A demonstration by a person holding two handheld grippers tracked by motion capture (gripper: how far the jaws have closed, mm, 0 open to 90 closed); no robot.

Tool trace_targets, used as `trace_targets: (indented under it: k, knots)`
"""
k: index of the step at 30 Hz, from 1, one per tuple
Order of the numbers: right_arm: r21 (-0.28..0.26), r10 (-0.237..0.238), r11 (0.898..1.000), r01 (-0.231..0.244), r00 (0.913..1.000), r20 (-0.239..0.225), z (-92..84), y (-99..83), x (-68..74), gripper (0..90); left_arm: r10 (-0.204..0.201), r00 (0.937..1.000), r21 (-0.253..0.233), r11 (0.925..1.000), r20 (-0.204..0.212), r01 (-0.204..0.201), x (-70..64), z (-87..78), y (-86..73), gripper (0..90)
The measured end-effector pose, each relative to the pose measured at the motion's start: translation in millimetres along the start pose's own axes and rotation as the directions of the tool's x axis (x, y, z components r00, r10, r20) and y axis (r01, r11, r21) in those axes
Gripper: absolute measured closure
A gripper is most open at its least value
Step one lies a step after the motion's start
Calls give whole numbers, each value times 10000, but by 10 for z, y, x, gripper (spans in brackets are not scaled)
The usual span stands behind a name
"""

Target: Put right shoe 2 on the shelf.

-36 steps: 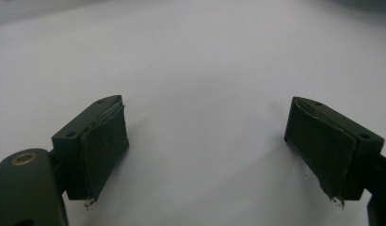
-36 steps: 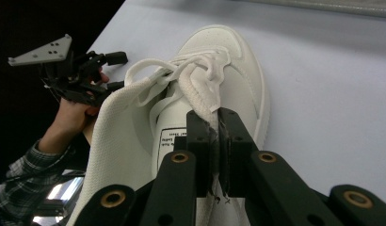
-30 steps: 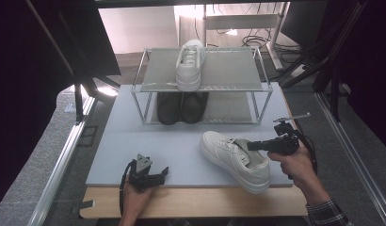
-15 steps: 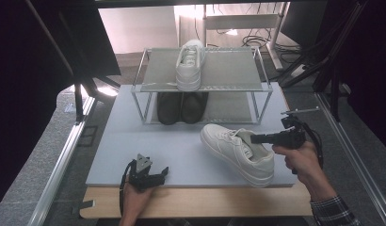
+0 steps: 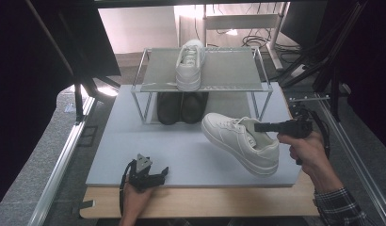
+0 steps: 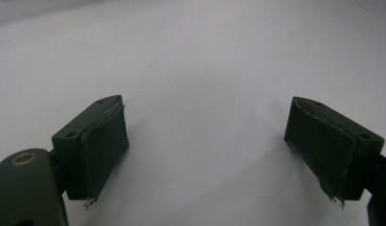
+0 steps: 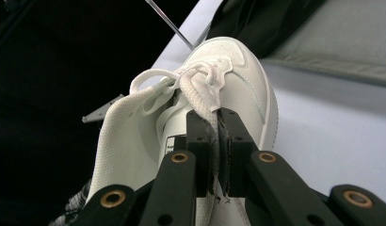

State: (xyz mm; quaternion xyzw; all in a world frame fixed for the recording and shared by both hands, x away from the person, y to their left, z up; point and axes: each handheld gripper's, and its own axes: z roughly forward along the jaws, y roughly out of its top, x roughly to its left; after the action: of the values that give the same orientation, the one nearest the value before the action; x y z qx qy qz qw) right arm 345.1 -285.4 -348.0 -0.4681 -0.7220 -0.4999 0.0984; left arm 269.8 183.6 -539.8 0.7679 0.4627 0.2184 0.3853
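Right gripper (image 5: 258,126) clamped on white sneaker (image 5: 238,141), lifted near rack (image 5: 205,70); left gripper (image 5: 156,176) open on desk (image 5: 181,146).

The shelf (image 5: 219,70) hides the black shoes' (image 5: 181,107) heels.
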Motion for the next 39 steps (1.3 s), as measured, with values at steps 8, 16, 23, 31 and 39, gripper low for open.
trace_targets:
  k: [8, 16, 23, 31, 39]
  knots:
    - [-224, 12, 9997, -13, 10000, -18, -69, 161, 96, 841, 17, 10000, 32, 10000, 3, -17, 2, -2, 1, 133]
    - [-543, 72, 9985, -79, 9999, -122, -137, 346, 175, 840, 26, 10000, 39, 10000, 3, -26, 3, -2, 1, 133]
    - [-850, 200, 9961, -224, 9994, -285, -193, 510, 236, 840, 19, 10000, 31, 10000, 12, -19, 3, -1, 1, 133]
    - [-1285, 343, 9911, -349, 9994, -70, -252, 693, 263, 841, 16, 10000, 29, 10000, 13, -16, 4, -1, 1, 133]
    - [-1979, 686, 9784, -602, 9970, 355, -268, 856, 199, 840, 17, 10000, 28, 10000, 15, -17, 4, -1, 1, 133]
